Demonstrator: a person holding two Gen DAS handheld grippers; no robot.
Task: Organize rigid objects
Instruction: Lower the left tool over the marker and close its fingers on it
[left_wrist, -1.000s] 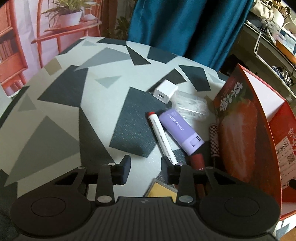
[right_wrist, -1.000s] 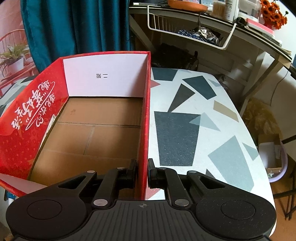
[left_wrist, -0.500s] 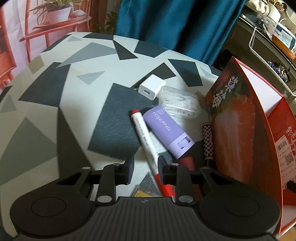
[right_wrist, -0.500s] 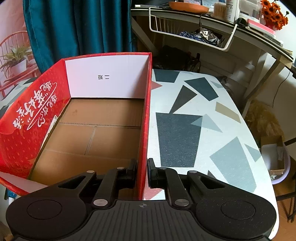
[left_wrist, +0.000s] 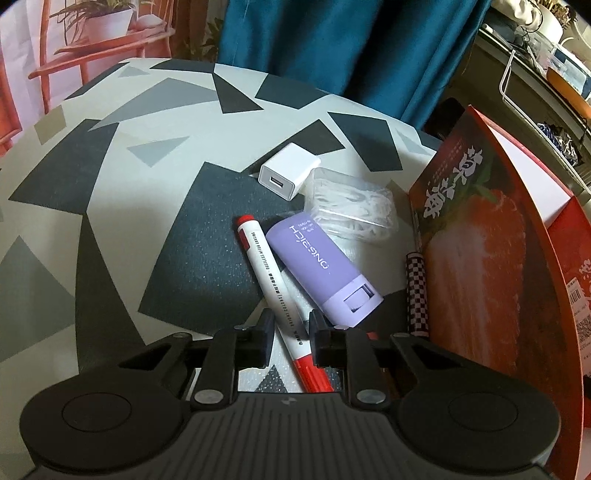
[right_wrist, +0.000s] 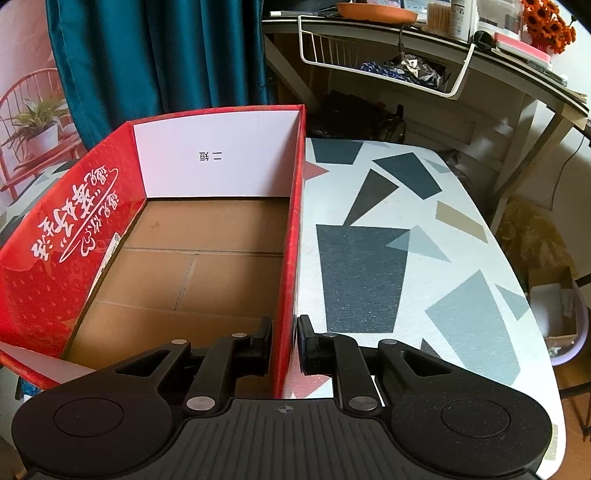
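A white marker with red ends (left_wrist: 273, 284) lies on the patterned table, and my left gripper (left_wrist: 291, 334) has closed its fingers around its lower part. Next to the marker lie a purple tube (left_wrist: 321, 269), a white charger cube (left_wrist: 288, 171), a clear bag of white pieces (left_wrist: 351, 206) and a black-and-white checkered stick (left_wrist: 417, 291). The red cardboard box (left_wrist: 491, 258) stands to the right. In the right wrist view my right gripper (right_wrist: 284, 345) is shut on the box's right wall (right_wrist: 291, 258); the box interior holds nothing.
The table (right_wrist: 388, 240) continues right of the box to a curved edge. Behind are a teal curtain (left_wrist: 351, 48), a shelf with a wire basket (right_wrist: 388, 62), and a plant stand (left_wrist: 110, 29) at the far left.
My left gripper moved onto the marker and narrowed its fingers around it. The right gripper stayed clamped on the box wall.
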